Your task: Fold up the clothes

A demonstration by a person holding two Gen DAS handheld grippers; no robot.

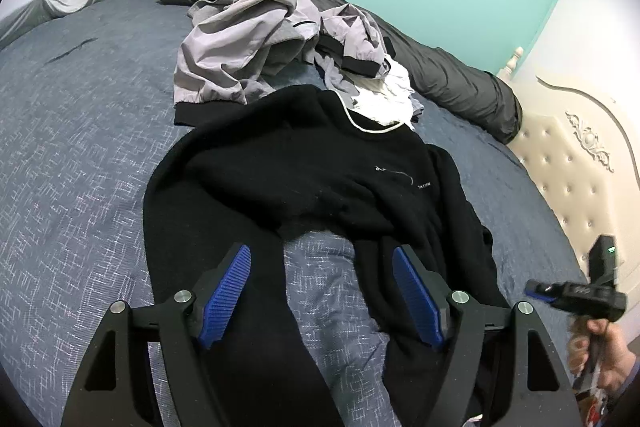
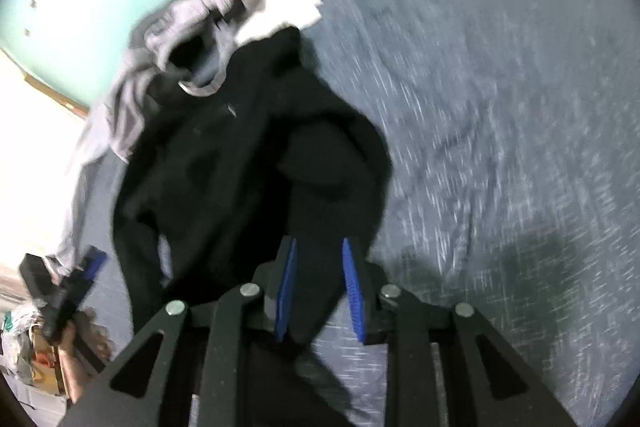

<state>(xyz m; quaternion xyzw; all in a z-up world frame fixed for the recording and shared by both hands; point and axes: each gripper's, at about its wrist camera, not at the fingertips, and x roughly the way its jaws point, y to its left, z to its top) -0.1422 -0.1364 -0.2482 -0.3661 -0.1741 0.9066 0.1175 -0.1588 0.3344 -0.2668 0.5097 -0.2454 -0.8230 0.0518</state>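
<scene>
A black sweater [image 1: 320, 163] lies spread on the blue bedspread [image 1: 80, 167], neckline toward the far side. My left gripper [image 1: 322, 249] hovers over its near end, wide open, one pad above each black sleeve and bare bedspread in the gap. My right gripper [image 1: 534, 289] is at the right, held by a hand, just off the sweater's edge. In the blurred right wrist view the right gripper [image 2: 319, 243] stands narrowly open over a black sleeve of the sweater [image 2: 224, 167]; the pads do not seem to press it. The left gripper [image 2: 94, 261] shows at the lower left.
A crumpled grey jacket [image 1: 248, 39] with black cuffs and a white garment [image 1: 384, 99] lie just beyond the sweater. A dark grey duvet [image 1: 448, 79] runs along the teal wall. A cream tufted headboard [image 1: 572, 163] borders the right side. Open bedspread [image 2: 500, 107] lies right of the sweater.
</scene>
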